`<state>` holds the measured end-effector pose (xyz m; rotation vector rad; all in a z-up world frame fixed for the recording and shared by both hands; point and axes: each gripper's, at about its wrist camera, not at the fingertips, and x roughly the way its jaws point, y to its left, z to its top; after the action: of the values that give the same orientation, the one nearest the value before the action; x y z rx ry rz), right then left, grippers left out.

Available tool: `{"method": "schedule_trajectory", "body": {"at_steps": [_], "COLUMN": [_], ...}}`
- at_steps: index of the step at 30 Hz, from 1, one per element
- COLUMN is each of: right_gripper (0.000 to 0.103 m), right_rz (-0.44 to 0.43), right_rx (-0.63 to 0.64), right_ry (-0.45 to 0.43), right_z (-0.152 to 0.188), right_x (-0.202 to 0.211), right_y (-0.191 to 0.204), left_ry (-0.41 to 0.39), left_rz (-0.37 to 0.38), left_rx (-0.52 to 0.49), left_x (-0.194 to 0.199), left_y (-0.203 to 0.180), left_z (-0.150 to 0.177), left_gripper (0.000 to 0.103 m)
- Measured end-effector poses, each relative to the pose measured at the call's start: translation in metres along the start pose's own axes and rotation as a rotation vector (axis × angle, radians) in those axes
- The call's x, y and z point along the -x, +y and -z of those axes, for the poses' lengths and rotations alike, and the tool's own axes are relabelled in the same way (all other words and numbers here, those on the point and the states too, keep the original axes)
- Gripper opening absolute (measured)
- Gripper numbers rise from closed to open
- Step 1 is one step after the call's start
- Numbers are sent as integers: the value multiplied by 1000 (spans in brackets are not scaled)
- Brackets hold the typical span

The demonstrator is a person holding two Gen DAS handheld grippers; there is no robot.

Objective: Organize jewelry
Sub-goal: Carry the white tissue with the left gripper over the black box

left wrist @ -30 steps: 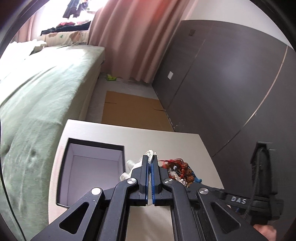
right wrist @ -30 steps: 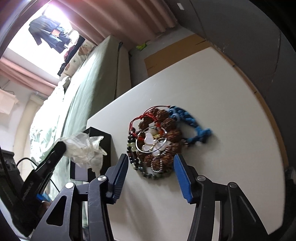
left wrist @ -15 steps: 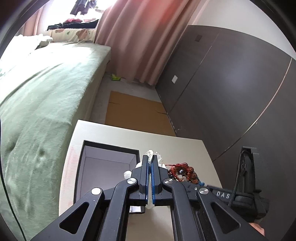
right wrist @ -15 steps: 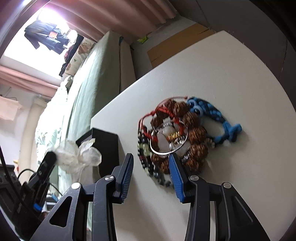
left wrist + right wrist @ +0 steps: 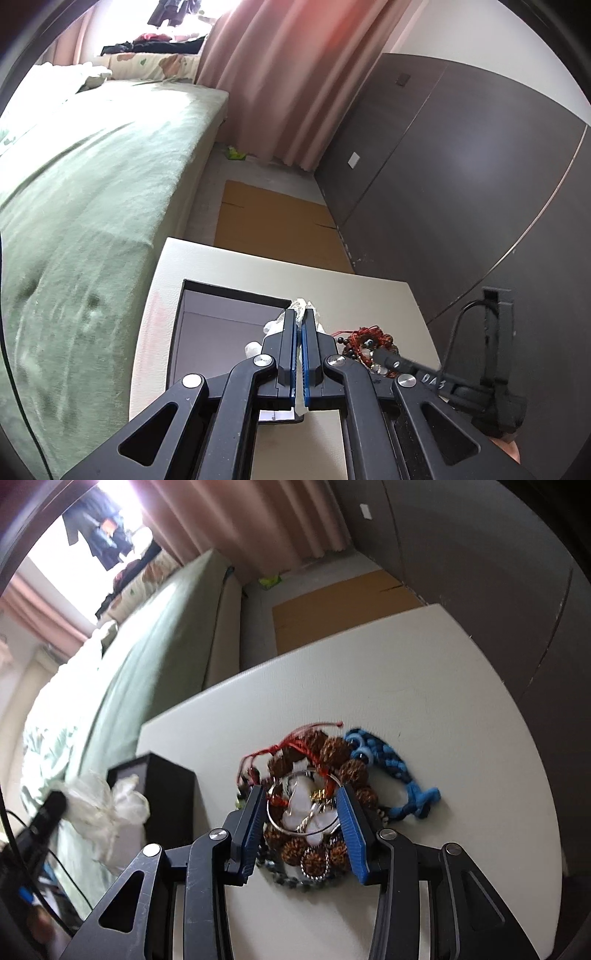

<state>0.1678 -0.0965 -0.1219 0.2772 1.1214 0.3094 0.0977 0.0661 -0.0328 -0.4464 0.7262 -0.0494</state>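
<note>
**Jewelry Pile Bracketed, Bag Held Beside Box**

At far left, a green-covered bed (image 5: pixel 92 192) ran alongside the white rectangular table (image 5: pixel 424 686). On the table's left part stood the open black box with a pale grey lining (image 5: pixel 218 332). The left gripper (image 5: pixel 299 332) was fully closed, its blue pads pinching a crumpled clear plastic bag (image 5: pixel 107 805) that hung just beside the box.

Right of the box lay the jewelry, a tangled heap: a bracelet of large brown textured seed beads (image 5: pixel 332 753), a thin silver metal bangle (image 5: pixel 295 823), a red knotted cord (image 5: pixel 291 742), a strand of small dark beads (image 5: pixel 291 880) and, at the right edge, a blue braided cord bracelet (image 5: pixel 399 771).

The right gripper (image 5: pixel 303 823) hovered at the heap with jaws partly open, one pad on either side of the bangle and the white pieces within it. Whether the pads touched anything could not be told.

Handling judgement: the pieces appeared light. The cords and strands would likely be limp and snag on each other, so lifting one may drag others. The bangle would be stiff and slippery; the seed-bead bracelet offered the bulkiest, roughest hold.
</note>
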Motion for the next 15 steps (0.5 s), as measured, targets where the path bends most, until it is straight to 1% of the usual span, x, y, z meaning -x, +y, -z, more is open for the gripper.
{"method": "schedule_trajectory", "body": {"at_steps": [4, 8, 15], "right_gripper": [42, 42, 43], "right_rz": [38, -10, -8], "right_rx": [52, 38, 29], "right_ry": [32, 55, 59], "right_z": [3, 5, 4], "right_x": [-3, 2, -6], "right_y": [6, 1, -8], "left_ry": [0, 2, 3], "left_rz": [3, 1, 3], "left_rx": [-5, -10, -10], "left_x": [1, 1, 1], "left_y": [-1, 0, -1], "left_z": [0, 1, 2], "left_gripper": [1, 1, 1]}}
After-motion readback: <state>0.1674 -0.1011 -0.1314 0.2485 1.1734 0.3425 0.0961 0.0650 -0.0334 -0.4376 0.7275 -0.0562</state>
